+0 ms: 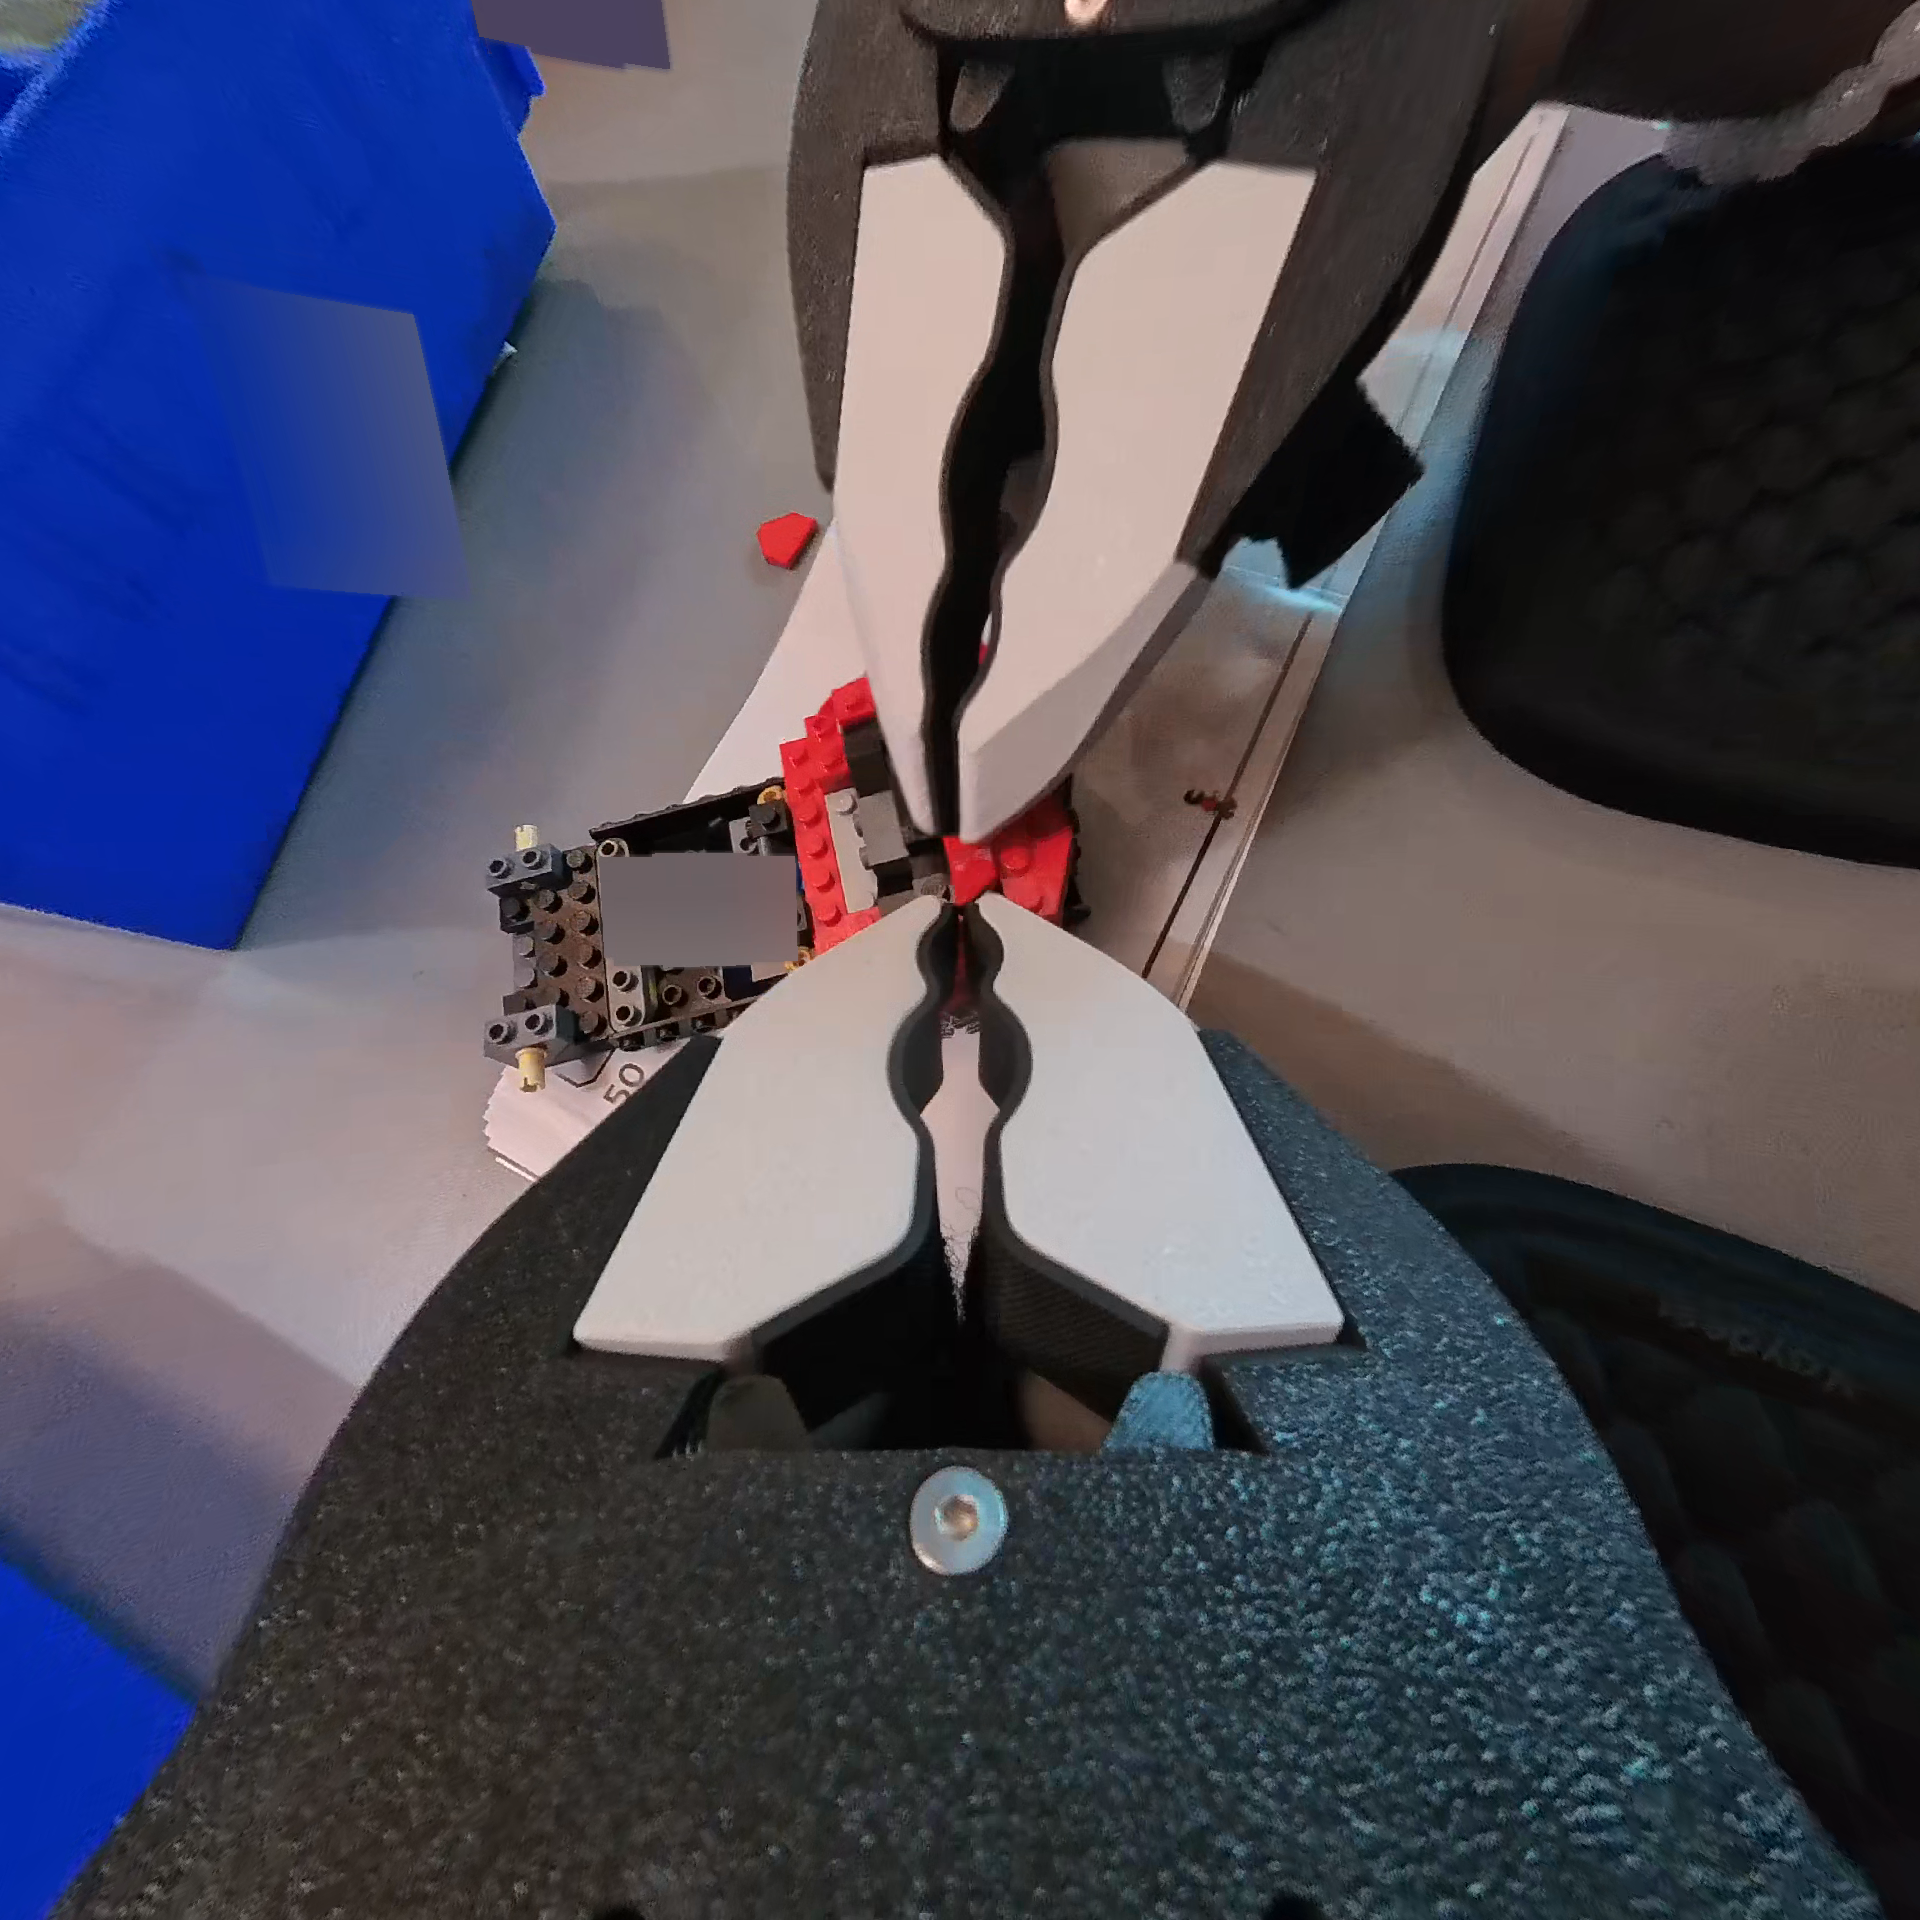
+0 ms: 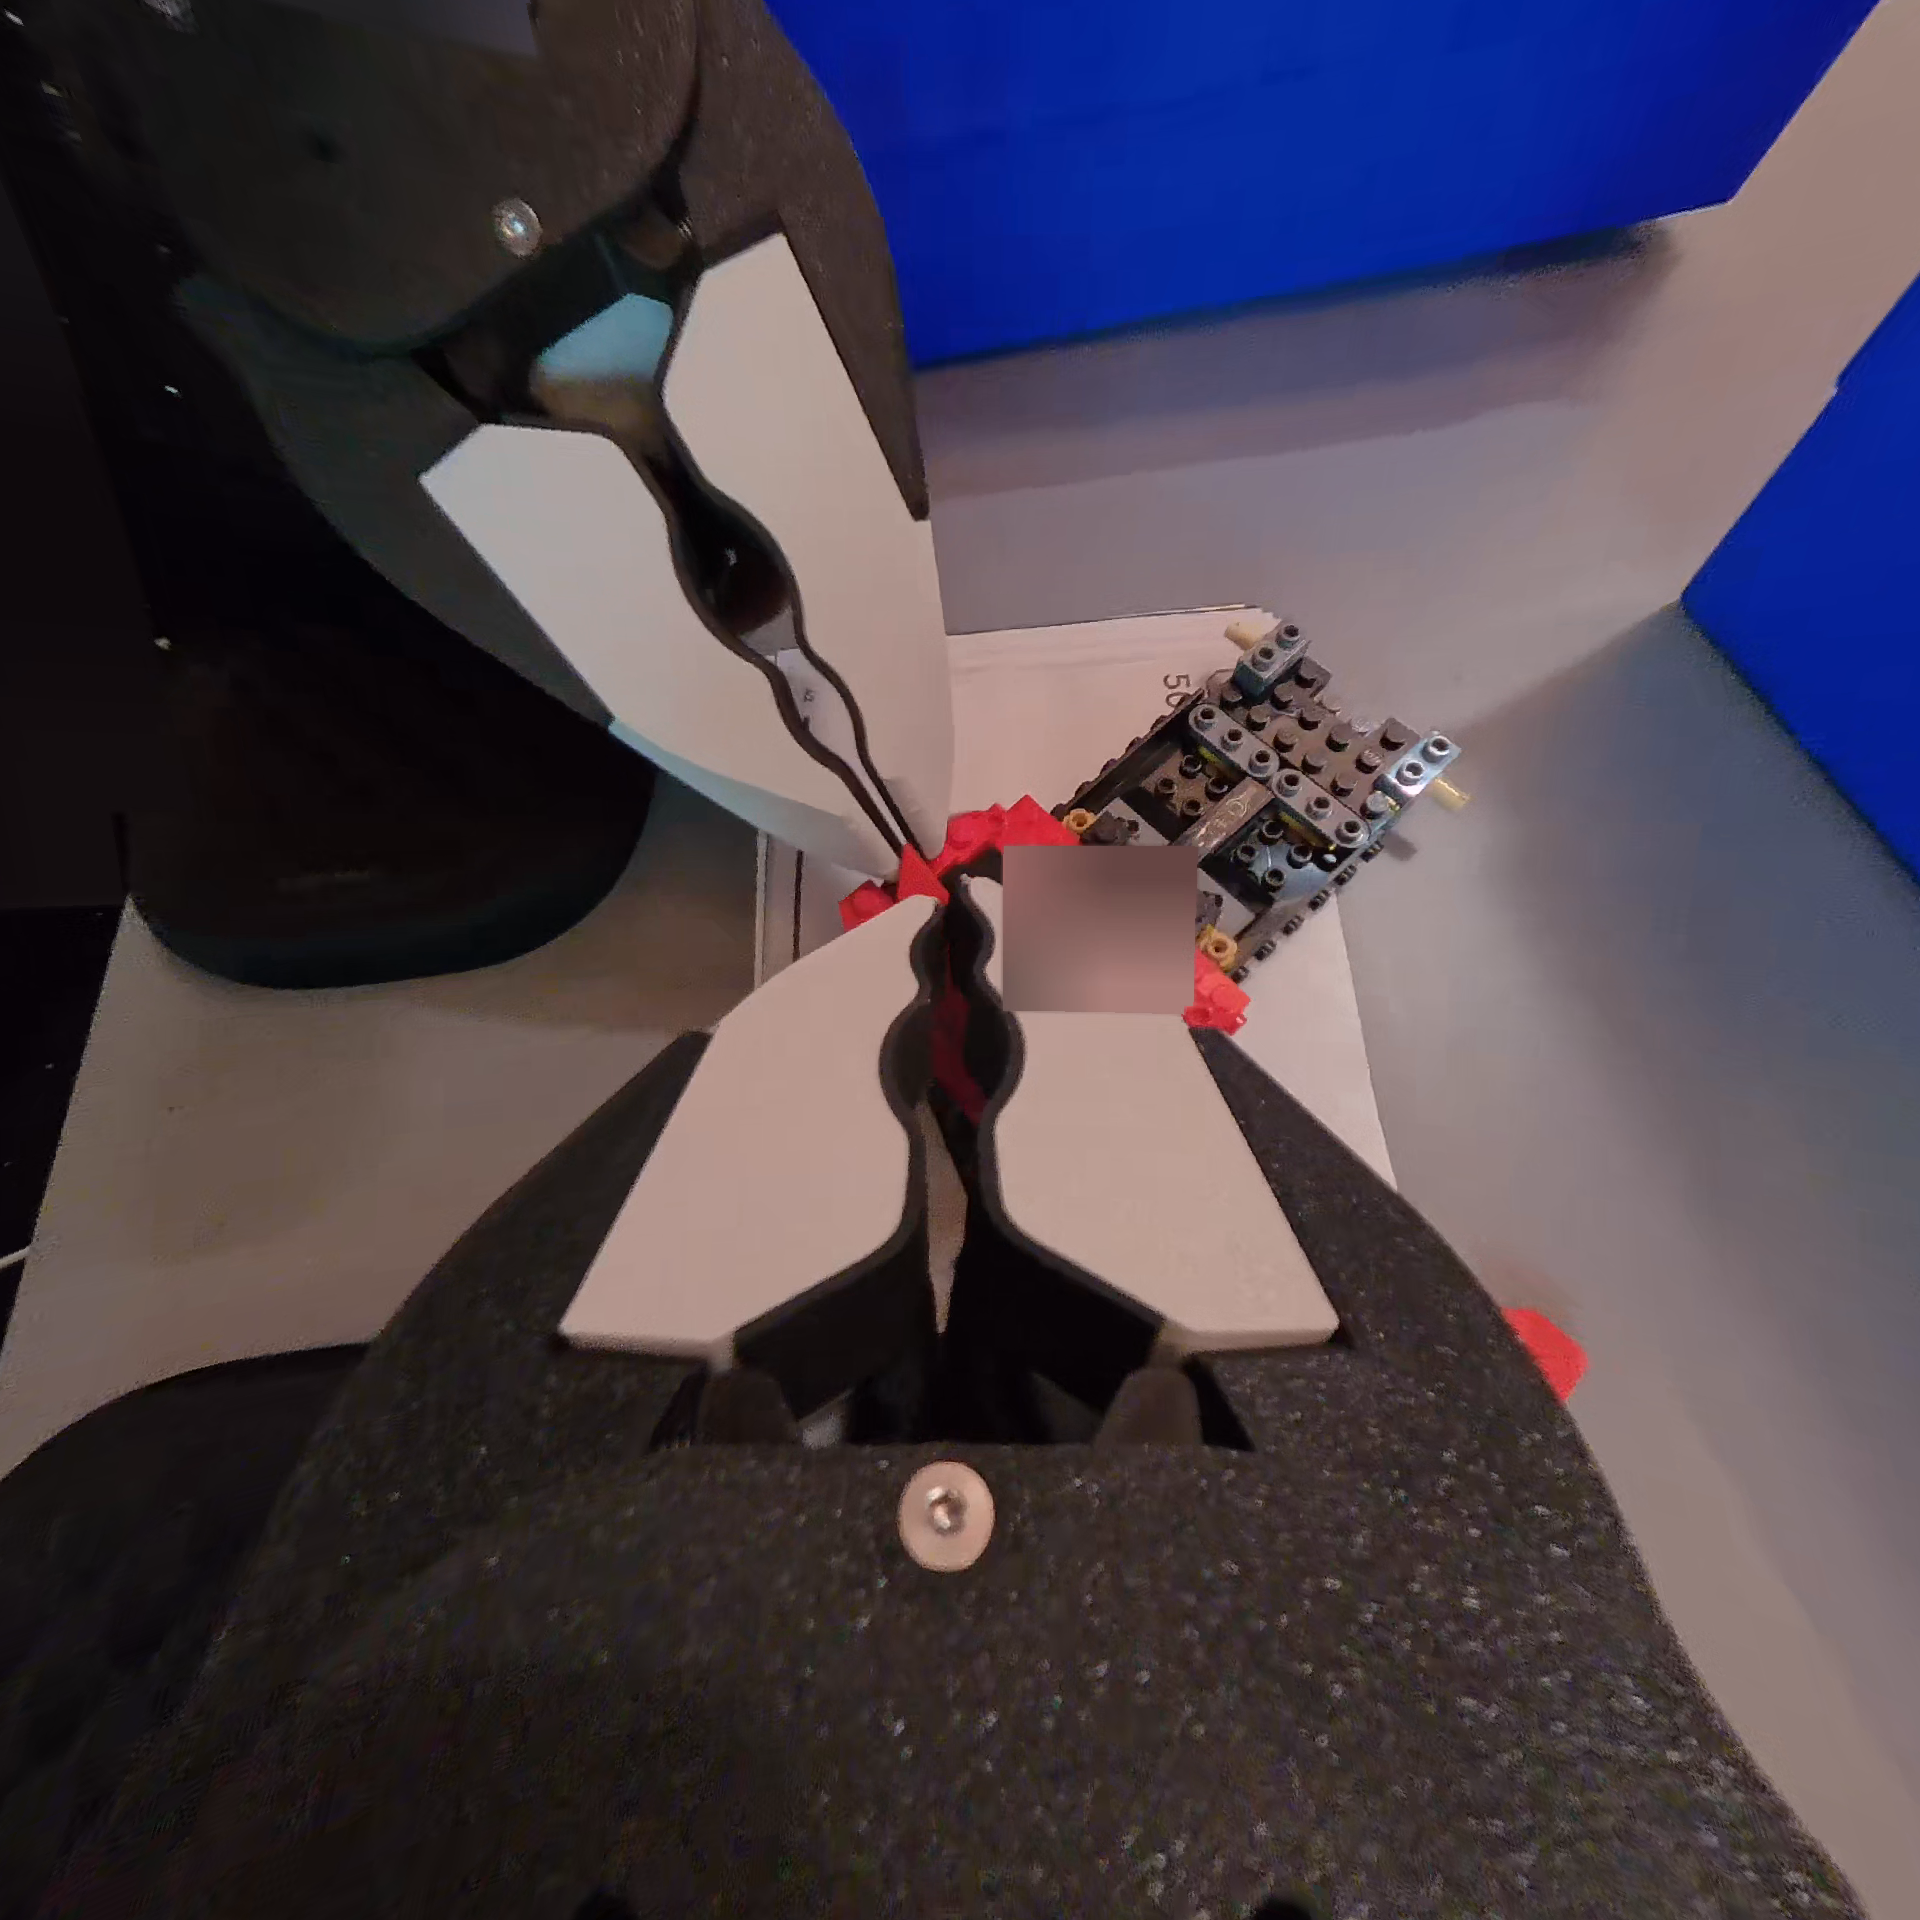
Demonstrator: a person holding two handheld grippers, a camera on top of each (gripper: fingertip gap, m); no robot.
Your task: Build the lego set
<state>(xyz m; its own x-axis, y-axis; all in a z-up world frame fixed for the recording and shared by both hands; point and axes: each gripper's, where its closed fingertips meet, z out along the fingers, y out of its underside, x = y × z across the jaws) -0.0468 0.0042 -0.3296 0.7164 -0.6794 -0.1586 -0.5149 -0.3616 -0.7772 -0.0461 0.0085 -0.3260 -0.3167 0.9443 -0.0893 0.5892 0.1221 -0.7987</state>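
both tongs, left (image 1: pixel 958 914) and right (image 2: pixel 951 914), meet tip to tip, pinched on red pieces (image 1: pixel 971 868) at the car's (image 1: pixel 665 925) red end, its black chassis stretching leftward.

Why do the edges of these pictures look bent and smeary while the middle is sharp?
Left wrist view: the wide lens curves the blue bin, whose edges are smeared; the lego model is crisp. Right wrist view: the same bending, soft corners, a sharp centre, warm dim light on the booklet.

lego model (image 1: pixel 665 935): glossy plastic | booklet (image 2: pixel 1340 1039): matt paper | bin (image 1: pixel 208 416): blue plastic
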